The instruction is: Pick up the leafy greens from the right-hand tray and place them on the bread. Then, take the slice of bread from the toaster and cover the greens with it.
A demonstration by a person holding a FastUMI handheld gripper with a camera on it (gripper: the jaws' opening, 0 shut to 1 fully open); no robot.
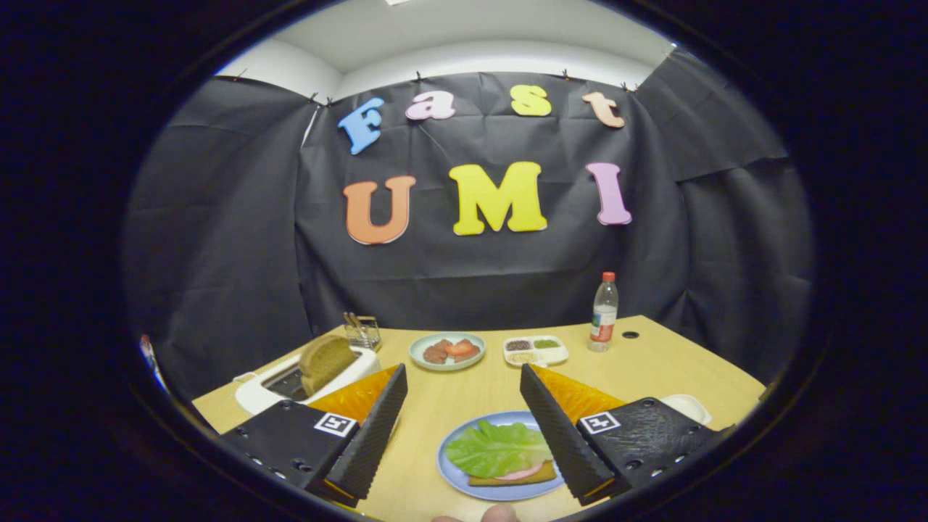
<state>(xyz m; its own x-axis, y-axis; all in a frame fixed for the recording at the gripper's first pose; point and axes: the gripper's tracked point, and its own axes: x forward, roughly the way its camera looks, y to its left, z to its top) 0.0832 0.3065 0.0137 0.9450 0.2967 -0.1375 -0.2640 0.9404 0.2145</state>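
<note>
Green lettuce leaf (494, 449) already sits on the bread, so our tool (464, 428), spread empty, goes for the brown toaster slice (324, 360) next.

A staged recording booth, not a real kitchen: creased black cloth (217, 239) is clipped up as walls around a pale wooden bench (464, 395). Kitchen props sit on it: a white toaster (290, 380), plates of food (447, 351), a condiment tray (536, 350), a bottle (603, 312).
</note>
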